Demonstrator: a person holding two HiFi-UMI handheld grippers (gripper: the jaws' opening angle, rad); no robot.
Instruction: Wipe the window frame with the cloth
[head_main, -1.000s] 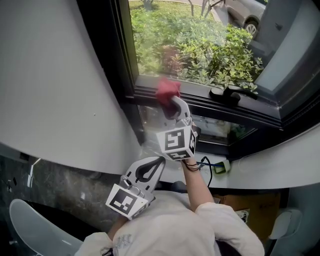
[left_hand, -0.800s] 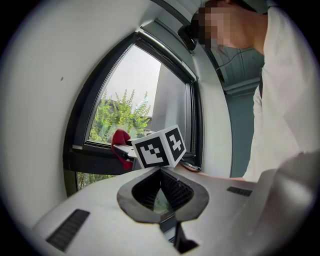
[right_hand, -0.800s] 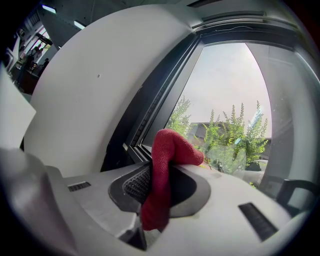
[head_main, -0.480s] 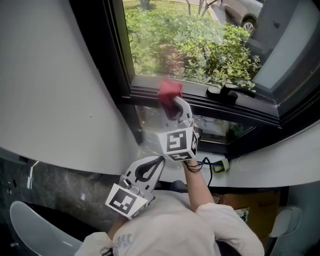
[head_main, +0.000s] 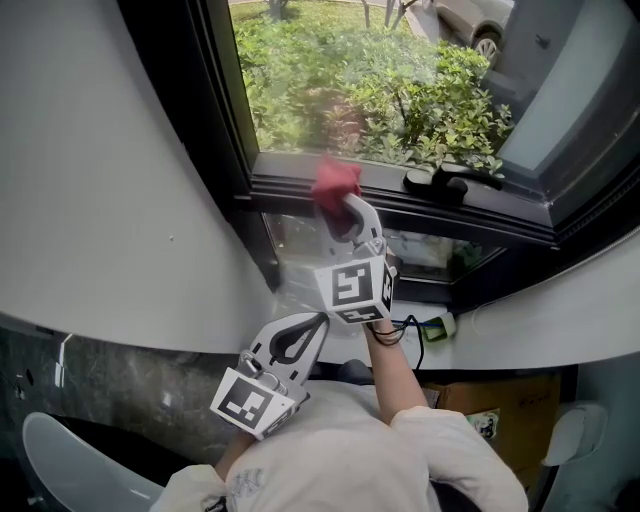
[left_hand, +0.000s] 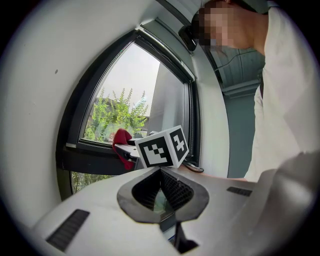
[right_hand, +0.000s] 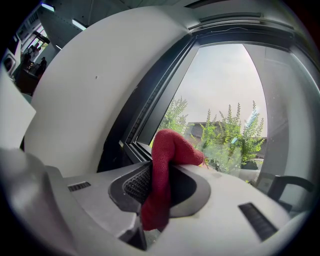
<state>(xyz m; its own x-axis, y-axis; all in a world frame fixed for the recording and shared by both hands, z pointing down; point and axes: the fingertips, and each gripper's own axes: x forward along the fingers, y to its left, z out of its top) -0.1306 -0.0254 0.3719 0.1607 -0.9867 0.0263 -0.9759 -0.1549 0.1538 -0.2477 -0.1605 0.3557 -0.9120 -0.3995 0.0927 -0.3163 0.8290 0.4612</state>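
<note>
Jaws of the right gripper (right_hand: 161, 186) are clamped on a red cloth (right_hand: 168, 149): the ribbed pads pinch a folded strand, and a soft bunch pokes out past the tips. That bunch is pressed onto the dark horizontal rail of the window frame (head_main: 285, 188), just below the upper pane. The left gripper (left_hand: 161, 171) is held low near the person's chest with its tips touching and nothing between them; it takes no part in the wipe. Compared with a second ago, the cloth seems a little farther from the frame's left corner and a little nearer the black handle (head_main: 445, 180), though the head camera has also swung, so the shift is small and not certain. The likely reading is a slow stroke running rightward along the rail, with most of its length, and the handle to work around, yet to be covered. The rail is a narrow, stepped ledge, so the cloth probably needs steady pressure to stay in contact. Outward, green bushes (head_main: 400, 90) show through the glass, a white wall (head_main: 100, 150) curves off to the left, and a pale sill (head_main: 560, 320) runs below with a small plug and cable (head_main: 437, 329) lying on it.
</note>
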